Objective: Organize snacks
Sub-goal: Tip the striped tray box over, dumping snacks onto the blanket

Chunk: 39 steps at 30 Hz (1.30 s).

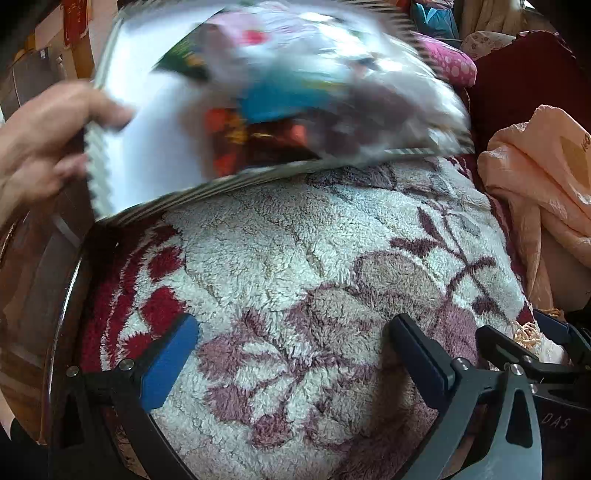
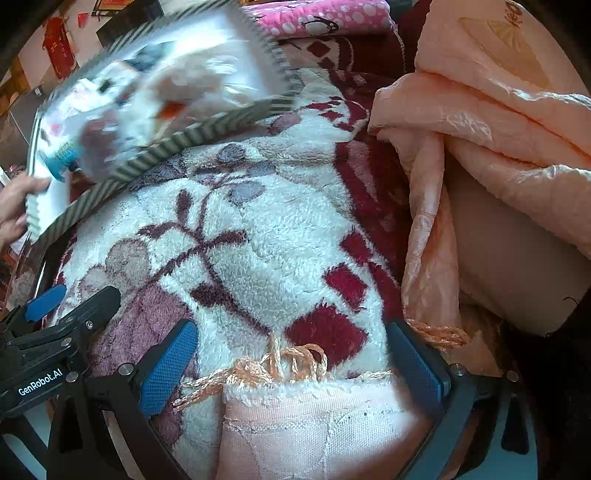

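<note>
A white tray (image 1: 147, 147) with a ribbed rim is tilted above the fluffy floral blanket (image 1: 295, 277), held by a bare hand (image 1: 48, 136) at its left edge. Blurred snack packets (image 1: 288, 96), blue, orange and clear, lie piled in it. The tray also shows in the right wrist view (image 2: 51, 199) with the snacks (image 2: 147, 96) and the hand (image 2: 14, 206). My left gripper (image 1: 291, 354) is open and empty, low over the blanket. My right gripper (image 2: 291, 354) is open and empty over the blanket's near edge (image 2: 314, 406).
A crumpled peach quilt (image 2: 498, 129) lies at the right, also in the left wrist view (image 1: 539, 184). A pink dotted pillow (image 2: 325, 18) is at the back. A dark red cushion (image 1: 524, 81) sits behind. The left gripper's body (image 2: 44, 347) shows at the left.
</note>
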Motion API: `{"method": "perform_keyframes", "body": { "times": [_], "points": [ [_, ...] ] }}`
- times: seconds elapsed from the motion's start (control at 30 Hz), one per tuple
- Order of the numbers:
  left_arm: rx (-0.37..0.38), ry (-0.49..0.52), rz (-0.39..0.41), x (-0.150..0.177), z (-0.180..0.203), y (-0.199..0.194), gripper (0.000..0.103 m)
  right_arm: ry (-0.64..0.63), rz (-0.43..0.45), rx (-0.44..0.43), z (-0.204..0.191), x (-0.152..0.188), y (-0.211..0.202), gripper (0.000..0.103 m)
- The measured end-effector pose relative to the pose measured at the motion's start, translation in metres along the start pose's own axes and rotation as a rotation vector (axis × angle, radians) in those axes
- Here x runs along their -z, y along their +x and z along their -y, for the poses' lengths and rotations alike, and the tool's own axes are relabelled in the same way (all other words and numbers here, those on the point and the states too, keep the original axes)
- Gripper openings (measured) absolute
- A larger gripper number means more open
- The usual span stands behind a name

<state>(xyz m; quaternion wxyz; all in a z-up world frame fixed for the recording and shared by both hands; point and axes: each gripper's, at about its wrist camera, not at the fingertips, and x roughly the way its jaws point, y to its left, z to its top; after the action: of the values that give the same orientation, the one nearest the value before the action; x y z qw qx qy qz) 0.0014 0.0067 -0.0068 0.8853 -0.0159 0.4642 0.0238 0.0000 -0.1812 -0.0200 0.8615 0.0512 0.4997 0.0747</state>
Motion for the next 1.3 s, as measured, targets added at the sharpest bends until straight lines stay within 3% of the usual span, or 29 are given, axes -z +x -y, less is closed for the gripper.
{"method": "perform_keyframes", "body": {
  "times": [1.3],
  "points": [
    [-0.003, 0.002, 0.000, -0.0017, -0.0004, 0.0050, 0.103, 0.000, 0.005, -0.005, 0.0041, 0.0031, 0.0013, 0.102]
  ]
}}
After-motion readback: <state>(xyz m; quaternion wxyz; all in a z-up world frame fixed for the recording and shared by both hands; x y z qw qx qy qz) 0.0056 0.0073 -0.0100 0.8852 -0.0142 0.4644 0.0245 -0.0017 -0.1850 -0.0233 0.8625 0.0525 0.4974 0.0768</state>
